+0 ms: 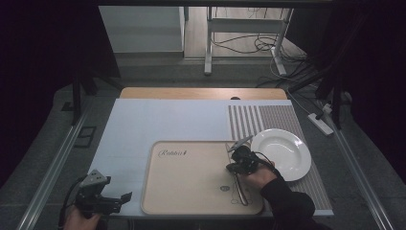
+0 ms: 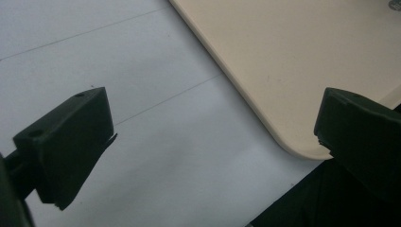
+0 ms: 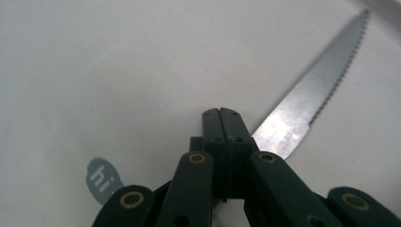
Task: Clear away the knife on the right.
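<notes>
A serrated knife (image 1: 242, 191) lies on the beige tray (image 1: 191, 177), near its right edge. In the right gripper view its blade (image 3: 307, 90) runs from under the jaws toward the upper right. My right gripper (image 1: 233, 167) (image 3: 222, 113) hovers low over the tray (image 3: 118, 71) with its jaws pressed shut; the blade passes beside and beneath them, not between them. My left gripper (image 1: 125, 197) (image 2: 215, 113) is open and holds nothing, at the table's front left by the tray's rounded corner (image 2: 293, 142).
A white plate (image 1: 281, 153) rests on a striped mat (image 1: 287, 120) to the right of the tray. A pale sheet (image 1: 158, 120) covers the table's left and back. The tray carries a small "hi" sticker (image 3: 99, 177). Table legs and cables stand beyond the far edge.
</notes>
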Motion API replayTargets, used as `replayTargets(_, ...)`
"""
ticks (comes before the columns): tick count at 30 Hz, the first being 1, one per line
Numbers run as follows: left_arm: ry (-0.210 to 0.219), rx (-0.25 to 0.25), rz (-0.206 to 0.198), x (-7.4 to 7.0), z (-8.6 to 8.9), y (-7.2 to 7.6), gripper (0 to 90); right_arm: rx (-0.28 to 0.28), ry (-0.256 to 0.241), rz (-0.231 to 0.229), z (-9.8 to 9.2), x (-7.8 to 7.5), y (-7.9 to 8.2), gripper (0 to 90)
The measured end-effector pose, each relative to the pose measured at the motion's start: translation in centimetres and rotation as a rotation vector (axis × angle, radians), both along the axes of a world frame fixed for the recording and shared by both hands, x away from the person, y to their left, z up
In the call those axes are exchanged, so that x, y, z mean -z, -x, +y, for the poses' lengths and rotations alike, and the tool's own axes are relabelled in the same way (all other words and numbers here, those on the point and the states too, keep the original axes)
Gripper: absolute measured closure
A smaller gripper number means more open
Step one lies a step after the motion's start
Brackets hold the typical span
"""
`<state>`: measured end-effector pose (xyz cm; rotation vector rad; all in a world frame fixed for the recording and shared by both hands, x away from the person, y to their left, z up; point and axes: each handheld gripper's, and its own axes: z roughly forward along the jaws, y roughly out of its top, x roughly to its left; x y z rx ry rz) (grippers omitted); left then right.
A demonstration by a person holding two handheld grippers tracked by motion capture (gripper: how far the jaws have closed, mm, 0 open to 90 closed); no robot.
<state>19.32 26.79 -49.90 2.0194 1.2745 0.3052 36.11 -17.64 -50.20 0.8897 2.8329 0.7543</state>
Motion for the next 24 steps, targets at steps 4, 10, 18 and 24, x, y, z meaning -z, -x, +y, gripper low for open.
replayTargets(4,-0.003,0.001,0.0,0.0,0.0,0.0,0.0,0.017,0.005,-0.005,-0.9,-0.1,0.4,89.9)
replayTargets(10,-0.003,0.001,0.001,0.0,0.0,0.0,0.0,0.031,0.003,-0.003,-2.2,-0.1,1.0,89.9)
replayTargets(18,-0.003,0.002,0.001,0.0,0.0,0.0,0.0,0.061,-0.019,0.009,-3.9,-0.1,1.3,89.9)
replayTargets(24,-0.002,0.002,0.001,0.0,0.0,0.0,0.0,0.074,-0.021,0.005,-4.8,-0.2,1.4,89.9)
